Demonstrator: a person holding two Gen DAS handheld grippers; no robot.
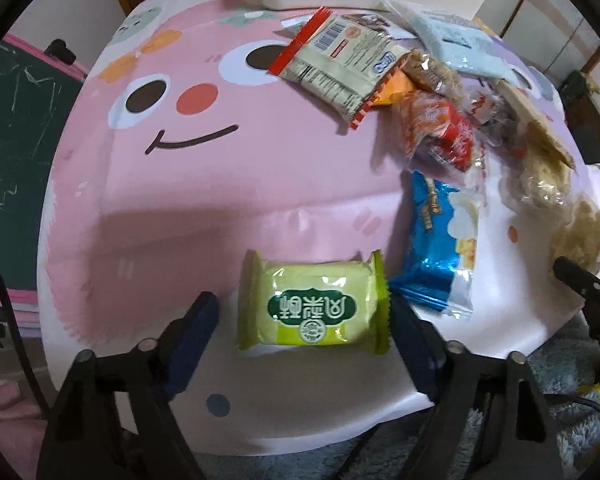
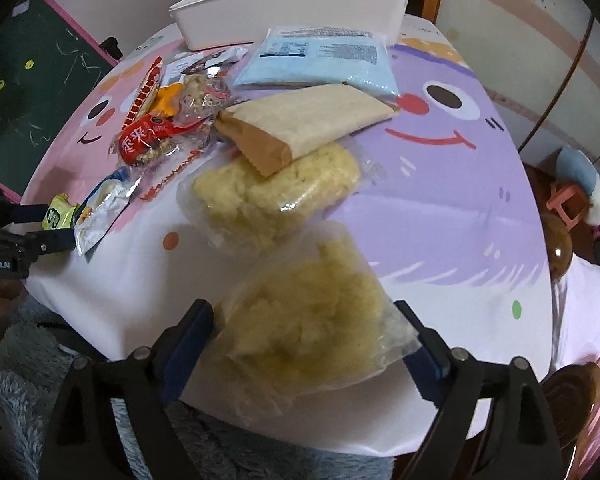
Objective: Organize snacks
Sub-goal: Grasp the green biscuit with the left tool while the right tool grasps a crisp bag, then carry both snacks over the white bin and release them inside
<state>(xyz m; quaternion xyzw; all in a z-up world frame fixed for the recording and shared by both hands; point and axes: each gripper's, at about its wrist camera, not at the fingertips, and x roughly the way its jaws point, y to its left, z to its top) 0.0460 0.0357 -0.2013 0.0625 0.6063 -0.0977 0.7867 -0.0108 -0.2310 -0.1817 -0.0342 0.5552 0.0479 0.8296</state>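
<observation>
Sitting ahead of both grippers at the table's far edge, the white bin [image 2: 288, 4] is a long carry over the snack heap. Straddled by the spread jaws of the right gripper [image 2: 304, 344], the clear bag of yellow crumbly snack [image 2: 308, 320] seems soft; squeezing could crush it or let film slip. Between the released fingers of the left gripper [image 1: 304, 320], the green pastry packet [image 1: 312, 304] touches the blue wrapper [image 1: 440, 248] to its right, which may drag along.

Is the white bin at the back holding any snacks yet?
Cannot tell. The white bin shows only its rim and outer wall; its inside is hidden. The snacks in view lie on the table.
</observation>
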